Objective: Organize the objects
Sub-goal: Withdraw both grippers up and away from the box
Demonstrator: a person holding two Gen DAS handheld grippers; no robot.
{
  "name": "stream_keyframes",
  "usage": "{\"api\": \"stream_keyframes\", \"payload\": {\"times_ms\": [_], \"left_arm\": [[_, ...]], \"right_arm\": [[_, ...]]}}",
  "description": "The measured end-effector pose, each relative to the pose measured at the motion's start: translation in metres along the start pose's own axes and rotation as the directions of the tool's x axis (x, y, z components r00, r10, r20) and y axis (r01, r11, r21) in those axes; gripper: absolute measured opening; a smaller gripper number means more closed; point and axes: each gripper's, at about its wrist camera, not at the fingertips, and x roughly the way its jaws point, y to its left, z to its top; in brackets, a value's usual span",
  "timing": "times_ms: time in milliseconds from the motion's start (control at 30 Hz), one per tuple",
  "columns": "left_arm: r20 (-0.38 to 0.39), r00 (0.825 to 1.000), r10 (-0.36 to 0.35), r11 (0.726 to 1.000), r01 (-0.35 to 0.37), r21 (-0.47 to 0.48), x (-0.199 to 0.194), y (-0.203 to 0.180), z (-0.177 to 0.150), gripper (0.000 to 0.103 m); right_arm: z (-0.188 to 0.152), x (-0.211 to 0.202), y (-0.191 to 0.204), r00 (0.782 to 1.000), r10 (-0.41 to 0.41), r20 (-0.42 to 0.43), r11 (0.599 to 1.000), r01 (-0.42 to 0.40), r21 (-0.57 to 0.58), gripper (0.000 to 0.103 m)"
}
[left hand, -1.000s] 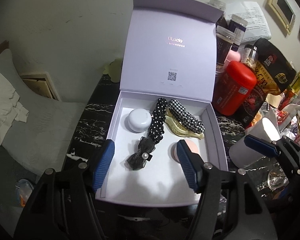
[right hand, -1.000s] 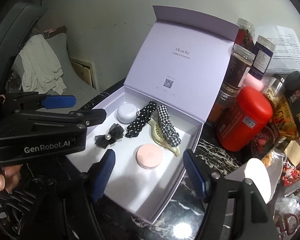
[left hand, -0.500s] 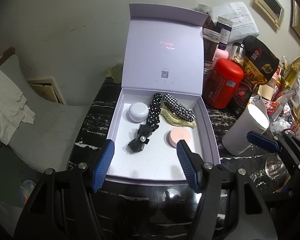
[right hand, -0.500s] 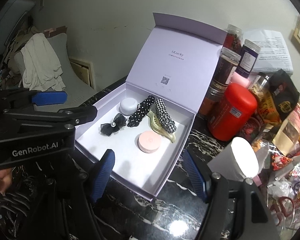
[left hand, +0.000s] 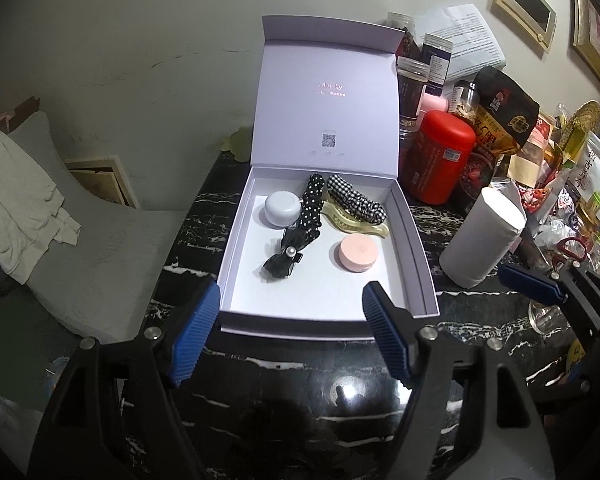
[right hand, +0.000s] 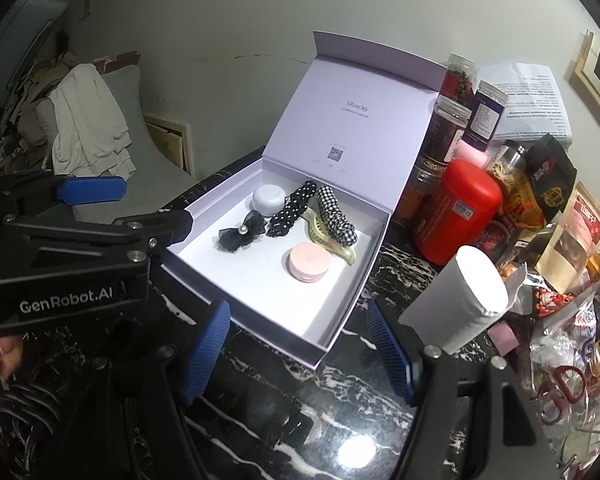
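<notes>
Marble counter (left hand: 452, 344) bare before box (left hand: 328, 316).

Your left tool (left hand: 291, 330) has just been opening, nothing between its pads. Your right tool (right hand: 298, 346) stands spread and empty.

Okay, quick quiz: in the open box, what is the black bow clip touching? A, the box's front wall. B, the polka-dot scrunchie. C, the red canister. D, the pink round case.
B: the bow clip lies against the lower end of the polka-dot scrunchie, apart from the pink case and the front wall of the box.
</notes>
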Motion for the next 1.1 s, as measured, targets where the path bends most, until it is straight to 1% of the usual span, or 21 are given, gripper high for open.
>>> {"api": "stream_keyframes", "payload": {"times_ms": [133,400,1100], "left_arm": [[0.003,1.0,-0.015,1.0,0.015,-0.005,-0.006,0.002,-0.008,0.073],[-0.002,1.0,-0.006,1.0,0.006,-0.01,-0.015,0.008,-0.027,0.074],[-0.079,0.996,0.028,0.999,-0.032,-0.043,-0.019,0.031,-0.09,0.074]], "right_arm": [[-0.008,-0.005,0.006,1.0,0.007,-0.002,1.0,-0.007,-0.001,0.072],[-0.023,-0.008,0.016,1.0,0.025,-0.018,1.0,-0.025,0.003,0.072],[-0.06,-0.006,0.061,0.993,0.099,-0.059,0.994,-0.102,-0.035,0.072]]}}
